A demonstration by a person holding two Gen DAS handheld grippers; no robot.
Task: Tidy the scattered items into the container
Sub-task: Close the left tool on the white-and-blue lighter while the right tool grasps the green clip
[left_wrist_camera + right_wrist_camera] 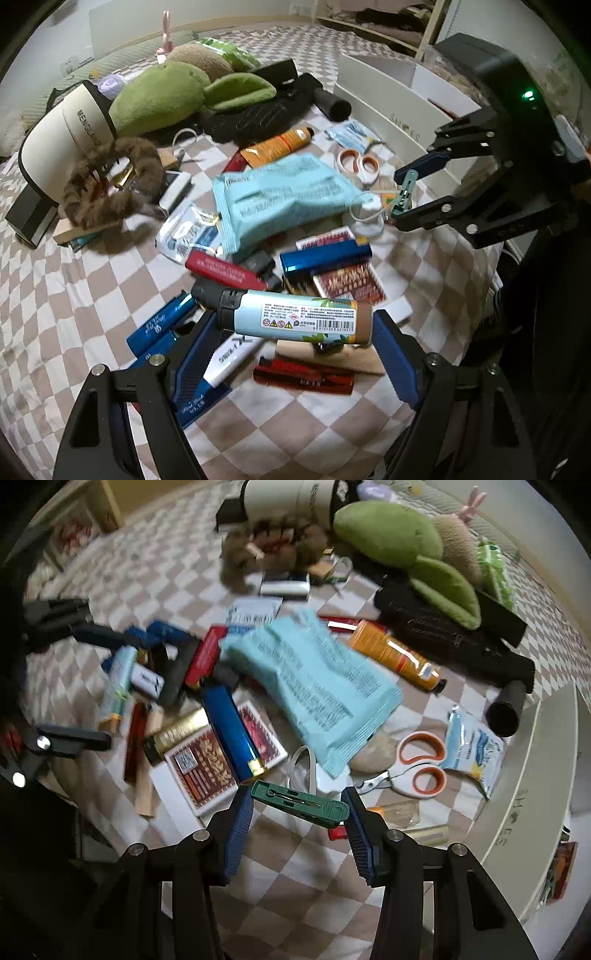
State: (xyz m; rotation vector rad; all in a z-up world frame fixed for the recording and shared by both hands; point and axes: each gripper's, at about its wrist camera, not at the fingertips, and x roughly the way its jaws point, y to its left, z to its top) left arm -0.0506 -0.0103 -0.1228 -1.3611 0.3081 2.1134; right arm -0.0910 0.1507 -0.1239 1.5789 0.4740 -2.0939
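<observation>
My left gripper (295, 325) is shut on a pale blue lighter (295, 317), held crosswise above the checked cloth; it also shows in the right wrist view (118, 686). My right gripper (297, 803) is shut on a green clothes peg (301, 803), also seen in the left wrist view (404, 192). The white box (391, 114) stands at the far right, and at the right edge in the right wrist view (532, 775). A light blue packet (314, 686) lies in the middle of the pile.
Several lighters, red card packs (201, 768), scissors (410, 764), an orange tube (395, 653), a green plush toy (162, 96), a brown furry band (110, 188) and a black pouch (454, 642) lie scattered on the cloth.
</observation>
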